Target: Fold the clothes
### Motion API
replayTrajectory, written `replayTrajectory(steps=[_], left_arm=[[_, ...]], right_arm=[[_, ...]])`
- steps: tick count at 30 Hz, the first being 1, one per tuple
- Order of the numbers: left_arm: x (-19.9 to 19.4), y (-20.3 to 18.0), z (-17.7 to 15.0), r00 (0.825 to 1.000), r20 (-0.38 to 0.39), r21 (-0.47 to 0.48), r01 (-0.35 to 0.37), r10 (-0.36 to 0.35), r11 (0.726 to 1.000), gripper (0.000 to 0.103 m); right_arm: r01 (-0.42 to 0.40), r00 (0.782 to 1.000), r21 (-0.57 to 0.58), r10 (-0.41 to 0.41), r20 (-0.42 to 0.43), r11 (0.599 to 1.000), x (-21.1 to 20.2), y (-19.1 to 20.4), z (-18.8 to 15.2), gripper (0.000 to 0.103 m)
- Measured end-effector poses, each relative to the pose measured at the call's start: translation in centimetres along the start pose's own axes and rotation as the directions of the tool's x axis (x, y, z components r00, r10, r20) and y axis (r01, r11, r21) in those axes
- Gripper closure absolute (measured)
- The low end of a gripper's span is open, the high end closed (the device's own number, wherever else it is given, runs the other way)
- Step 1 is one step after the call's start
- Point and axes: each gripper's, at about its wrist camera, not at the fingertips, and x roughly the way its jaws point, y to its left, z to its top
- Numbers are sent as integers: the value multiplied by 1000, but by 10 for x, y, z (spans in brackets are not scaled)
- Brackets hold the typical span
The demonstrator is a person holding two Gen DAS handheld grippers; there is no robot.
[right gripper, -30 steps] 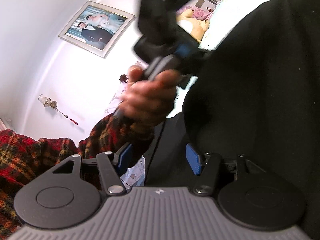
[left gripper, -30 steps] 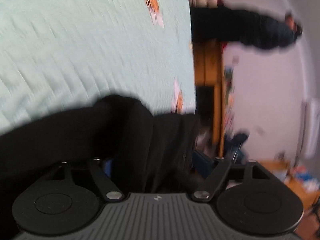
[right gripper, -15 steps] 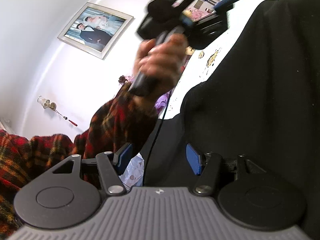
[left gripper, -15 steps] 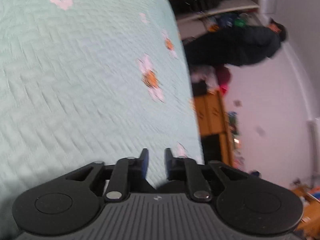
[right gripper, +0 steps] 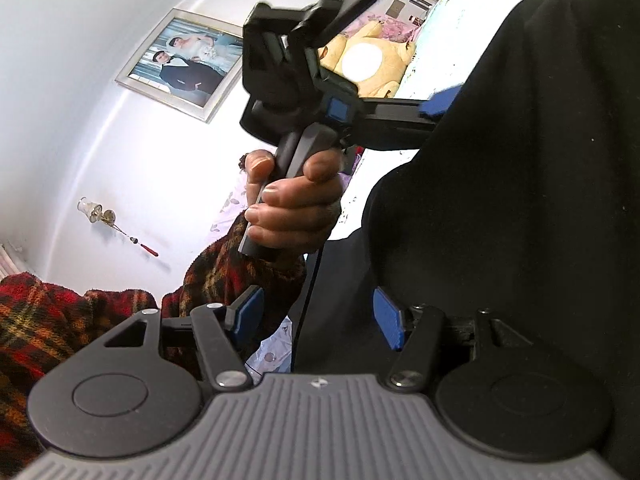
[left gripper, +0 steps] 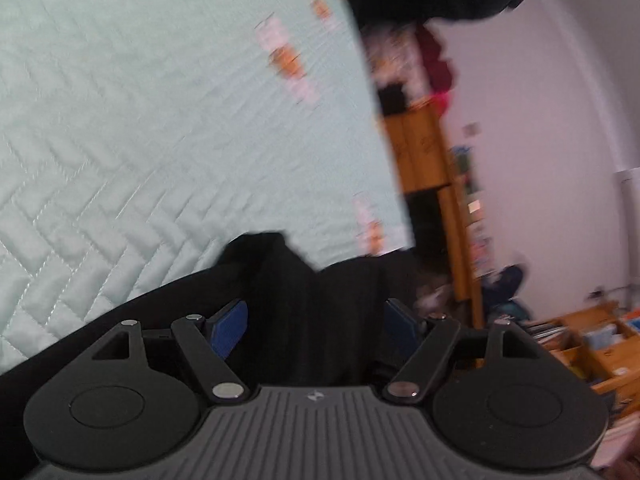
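The black garment (left gripper: 320,320) was seen bunched between the spread fingers of the left claw (left gripper: 316,320), over the near edge of the quilted bed (left gripper: 140,120). The right claw (right gripper: 316,316) was likewise parted, cloth lying between its pads ungripped. With neither closed, the fabric could be lost and the fold slumped.

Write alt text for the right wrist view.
A black garment fills the right side, draped between the open blue fingers of the right hand-held gripper. Beyond, a hand in a plaid sleeve holds the left hand-held gripper against a white wall.
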Motion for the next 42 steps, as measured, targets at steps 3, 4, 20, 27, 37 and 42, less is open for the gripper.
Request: replayTrajectory(steps=[3, 4, 20, 27, 37, 42], left_arm=[[18, 5, 7, 998, -58, -8, -6, 5, 1000, 27], [21, 3, 10, 997, -74, 2, -4, 5, 1000, 27], [53, 1, 55, 973, -232, 108, 23, 3, 994, 83], [34, -15, 50, 970, -231, 183, -33, 76, 983, 78], [-111, -4, -38, 944, 282, 174, -228, 173, 958, 44], [-135, 1, -103, 861, 467, 195, -325, 204, 925, 45]], right_arm=[[-2, 1000, 0, 2, -1, 1000, -3, -1, 1, 41], [-2, 1000, 0, 2, -2, 1000, -5, -2, 1, 41], [-10, 1000, -2, 10, 1, 1000, -6, -3, -10, 39], [-15, 1000, 7, 15, -1, 1000, -18, -13, -17, 39], [7, 989, -24, -3, 150, 1000, -47, -1, -17, 36], [297, 927, -162, -244, 284, 941, -71, 47, 3, 36]])
